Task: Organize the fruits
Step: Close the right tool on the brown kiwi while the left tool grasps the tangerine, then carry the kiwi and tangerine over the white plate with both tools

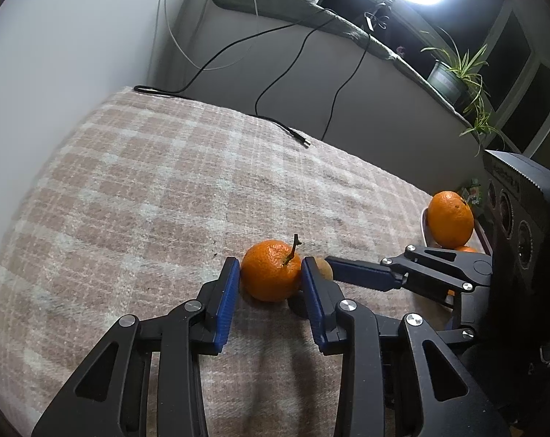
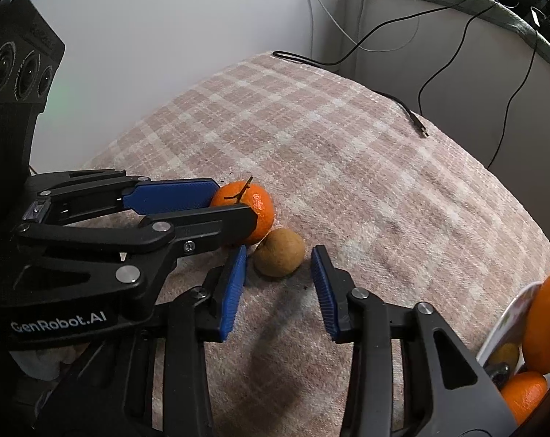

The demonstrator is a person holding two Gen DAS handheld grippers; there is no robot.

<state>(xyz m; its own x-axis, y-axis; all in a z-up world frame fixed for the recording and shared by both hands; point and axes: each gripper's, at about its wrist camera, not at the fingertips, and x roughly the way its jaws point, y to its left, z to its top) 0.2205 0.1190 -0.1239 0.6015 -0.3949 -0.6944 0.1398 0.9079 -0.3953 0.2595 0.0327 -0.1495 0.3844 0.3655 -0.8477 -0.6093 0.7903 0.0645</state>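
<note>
Checked blanket [image 1: 136,189] covering the work surface; soft and flat enough to keep round fruit from rolling, which likely explains why loose pieces rest on it. Plate [image 2: 508,313] at the blanket's right edge, cut off by the frame, already carrying oranges [image 1: 451,218]; presumably the collecting point, though its full contents cannot be seen.

Left gripper [image 1: 271,273]: jaws narrowed around the tangerine [image 1: 271,275], both blue pads at the fruit's sides and apparently pressing on it. The fruit sits on the blanket, stem up; the grip spans its widest part, a sensible hold for lifting.

Right gripper [image 2: 278,266]: jaws part-closed and straddling the kiwi [image 2: 279,253], with a clear gap on the right and a narrow one on the left; nothing is held yet. The kiwi lies just beside the tangerine, seemingly touching it, so the two grippers crowd together.

In the left view the kiwi is almost wholly hidden behind the left gripper's right finger. Cable [image 1: 296,134] lies at the far edge, well apart.
</note>
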